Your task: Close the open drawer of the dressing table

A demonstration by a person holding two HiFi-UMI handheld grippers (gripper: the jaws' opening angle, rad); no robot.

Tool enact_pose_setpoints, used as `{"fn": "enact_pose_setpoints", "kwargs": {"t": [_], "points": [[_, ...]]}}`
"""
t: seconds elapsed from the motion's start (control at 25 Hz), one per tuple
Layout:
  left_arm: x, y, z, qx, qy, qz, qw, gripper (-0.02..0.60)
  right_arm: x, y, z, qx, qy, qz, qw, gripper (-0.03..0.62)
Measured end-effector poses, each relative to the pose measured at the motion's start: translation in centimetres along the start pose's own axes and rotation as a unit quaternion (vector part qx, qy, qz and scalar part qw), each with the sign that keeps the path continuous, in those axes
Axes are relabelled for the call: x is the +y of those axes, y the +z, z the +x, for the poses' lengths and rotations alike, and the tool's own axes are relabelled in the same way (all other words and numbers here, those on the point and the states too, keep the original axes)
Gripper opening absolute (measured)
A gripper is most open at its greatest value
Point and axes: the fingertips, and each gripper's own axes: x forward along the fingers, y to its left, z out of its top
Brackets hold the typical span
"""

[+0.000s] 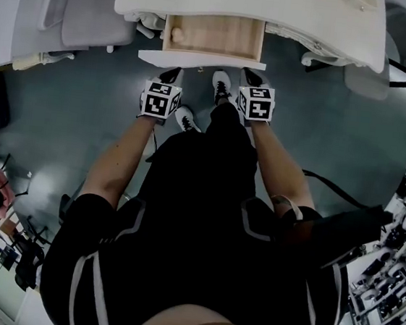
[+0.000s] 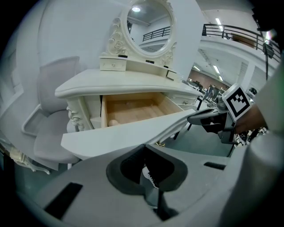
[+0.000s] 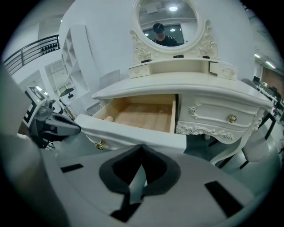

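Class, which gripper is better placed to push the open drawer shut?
Left, marginally. The left gripper, jaws shut, sits near the middle of the drawer front and its brass knob; the right gripper, also shut, is toward its right end.

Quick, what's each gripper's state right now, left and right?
Left gripper: fingers closed, holding nothing.
Right gripper: fingers closed, holding nothing.

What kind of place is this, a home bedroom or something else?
Probably a large hall or showroom, not a home: the dressing table with its mirror stands in an open space, with a balcony railing and long ceiling lights beyond it.
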Motion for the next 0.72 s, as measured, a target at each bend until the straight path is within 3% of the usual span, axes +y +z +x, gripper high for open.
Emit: {"fn": "enact_pose_setpoints", "kwargs": {"t": [0.72], "points": [[3.3, 6.0, 5.1, -0.002, 0.035, -0.012, 0.9993, 0.005, -3.8, 6.0, 4.7, -0.024, 0.006, 0.000, 1.000, 0.006]]}}
